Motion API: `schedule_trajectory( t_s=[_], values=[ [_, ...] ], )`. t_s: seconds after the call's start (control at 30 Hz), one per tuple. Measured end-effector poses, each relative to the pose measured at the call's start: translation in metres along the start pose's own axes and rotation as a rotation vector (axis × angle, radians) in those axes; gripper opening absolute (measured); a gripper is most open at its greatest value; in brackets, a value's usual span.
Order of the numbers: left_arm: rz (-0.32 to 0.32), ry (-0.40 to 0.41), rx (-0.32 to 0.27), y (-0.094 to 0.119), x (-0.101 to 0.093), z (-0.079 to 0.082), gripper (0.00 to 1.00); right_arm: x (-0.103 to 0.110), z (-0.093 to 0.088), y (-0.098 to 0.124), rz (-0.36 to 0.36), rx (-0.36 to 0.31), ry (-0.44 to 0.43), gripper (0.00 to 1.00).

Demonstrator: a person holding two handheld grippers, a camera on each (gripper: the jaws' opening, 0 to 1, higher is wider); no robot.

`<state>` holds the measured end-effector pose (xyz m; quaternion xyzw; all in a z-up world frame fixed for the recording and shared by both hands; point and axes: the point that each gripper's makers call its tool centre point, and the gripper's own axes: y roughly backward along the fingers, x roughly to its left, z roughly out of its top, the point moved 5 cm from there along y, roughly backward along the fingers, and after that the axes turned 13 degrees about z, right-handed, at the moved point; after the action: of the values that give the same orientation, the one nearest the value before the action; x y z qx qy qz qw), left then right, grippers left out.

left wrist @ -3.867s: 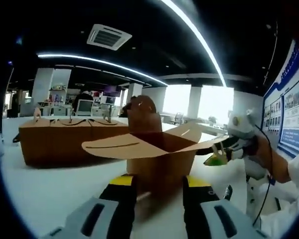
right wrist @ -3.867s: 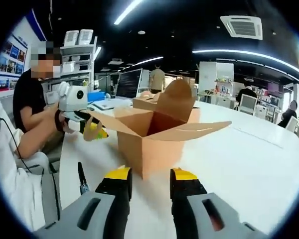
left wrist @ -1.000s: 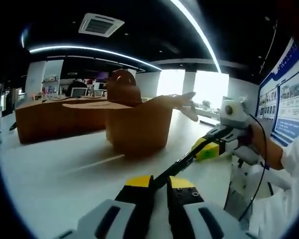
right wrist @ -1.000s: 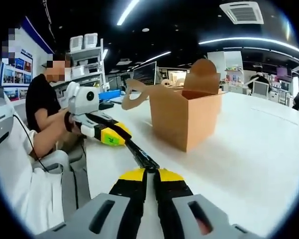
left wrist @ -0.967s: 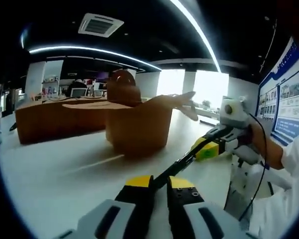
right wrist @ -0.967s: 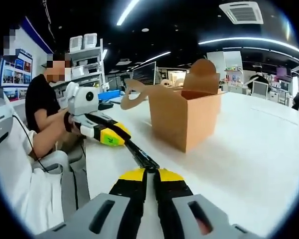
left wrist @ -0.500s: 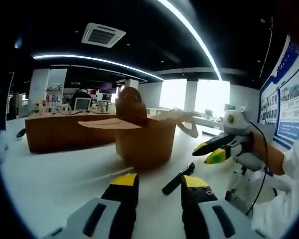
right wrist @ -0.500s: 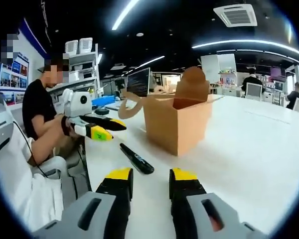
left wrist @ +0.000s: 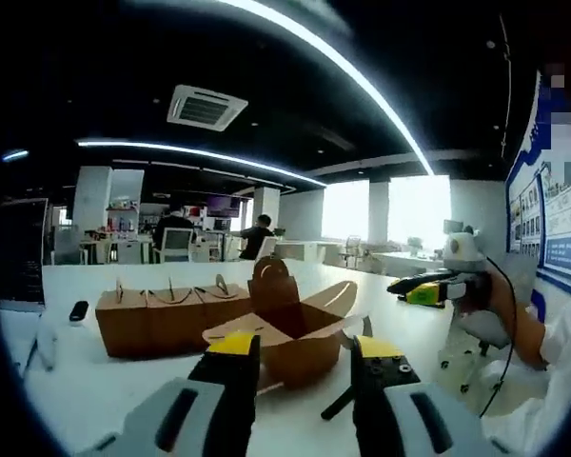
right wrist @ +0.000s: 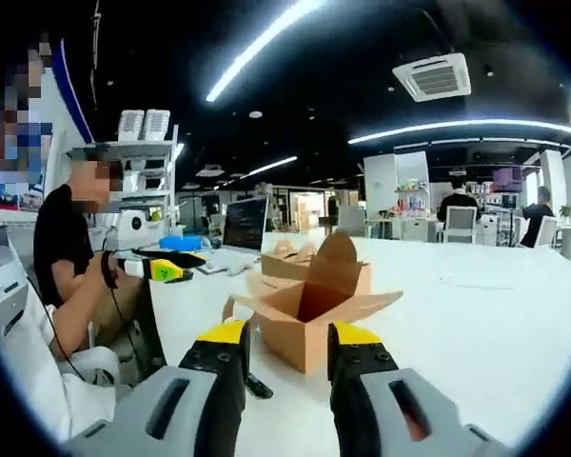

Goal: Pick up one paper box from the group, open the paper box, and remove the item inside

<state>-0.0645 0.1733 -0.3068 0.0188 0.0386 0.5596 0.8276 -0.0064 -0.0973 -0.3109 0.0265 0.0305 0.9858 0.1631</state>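
Your left gripper [left wrist: 300, 357] and right gripper [right wrist: 284, 341] both have fingers spread wide, holding nothing, above the opened paper box [right wrist: 309, 314] and black item [left wrist: 341, 402] on the counter [right wrist: 476, 314].

A wide white table [left wrist: 95, 395] runs through an open office under a dark ceiling with long curved light strips [left wrist: 295, 38] and a square air-conditioning vent [left wrist: 201, 107]. At its far end, people sit at desks with monitors [left wrist: 176, 238], beyond them bright windows [left wrist: 400, 214]; a small dark object [left wrist: 78, 310] lies on the table, and a blue-framed poster board [left wrist: 552, 238] hangs on the wall. In the right gripper view a seated person in a black shirt [right wrist: 62, 248] is beside a shelf with white boxes [right wrist: 138, 124], and a monitor [right wrist: 245, 224] stands on the table behind.
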Motion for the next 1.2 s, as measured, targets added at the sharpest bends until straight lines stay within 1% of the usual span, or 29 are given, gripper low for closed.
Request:
schedule_trajectory(
  t_s=[0.07, 0.13, 0.2, 0.3, 0.4, 0.5, 0.53, 0.63, 0.7, 0.77, 0.87, 1.03, 1.2],
  values=[
    [0.006, -0.005, -0.018, 0.008, 0.0, 0.012, 0.4, -0.002, 0.006, 0.005, -0.011, -0.009, 0.0, 0.34],
    [0.013, -0.014, -0.031, 0.016, 0.0, 0.021, 0.4, -0.004, 0.02, 0.014, -0.034, -0.041, 0.005, 0.36],
    [0.024, -0.021, -0.038, 0.023, 0.002, 0.026, 0.4, -0.003, 0.025, 0.019, -0.053, -0.051, 0.019, 0.36],
    [0.037, -0.032, -0.055, 0.037, 0.007, 0.032, 0.4, 0.0, 0.031, 0.03, -0.079, -0.038, 0.051, 0.37],
    [0.042, -0.041, -0.062, 0.045, 0.011, 0.034, 0.4, 0.005, 0.034, 0.037, -0.079, -0.043, 0.04, 0.39],
    [0.04, -0.065, -0.055, 0.054, 0.016, 0.034, 0.4, 0.01, 0.036, 0.045, -0.103, -0.026, 0.059, 0.39],
    [0.04, -0.067, -0.054, 0.056, 0.018, 0.034, 0.4, 0.009, 0.036, 0.047, -0.12, -0.011, 0.074, 0.39],
    [0.059, -0.05, -0.056, 0.06, 0.027, 0.037, 0.39, 0.012, 0.039, 0.052, -0.135, -0.015, 0.076, 0.39],
    [0.074, -0.035, -0.06, 0.062, 0.03, 0.038, 0.36, 0.017, 0.041, 0.055, -0.12, -0.025, 0.073, 0.39],
    [0.073, -0.045, -0.058, 0.065, 0.027, 0.038, 0.35, 0.021, 0.043, 0.056, -0.11, -0.017, 0.082, 0.39],
    [0.055, -0.055, -0.063, 0.069, 0.021, 0.04, 0.35, 0.027, 0.048, 0.06, -0.114, -0.012, 0.11, 0.39],
    [0.048, -0.061, -0.063, 0.075, 0.015, 0.04, 0.37, 0.036, 0.054, 0.072, -0.117, -0.027, 0.12, 0.39],
    [0.047, -0.059, -0.081, 0.078, 0.012, 0.044, 0.37, 0.036, 0.056, 0.079, -0.129, -0.032, 0.12, 0.39]
  ],
)
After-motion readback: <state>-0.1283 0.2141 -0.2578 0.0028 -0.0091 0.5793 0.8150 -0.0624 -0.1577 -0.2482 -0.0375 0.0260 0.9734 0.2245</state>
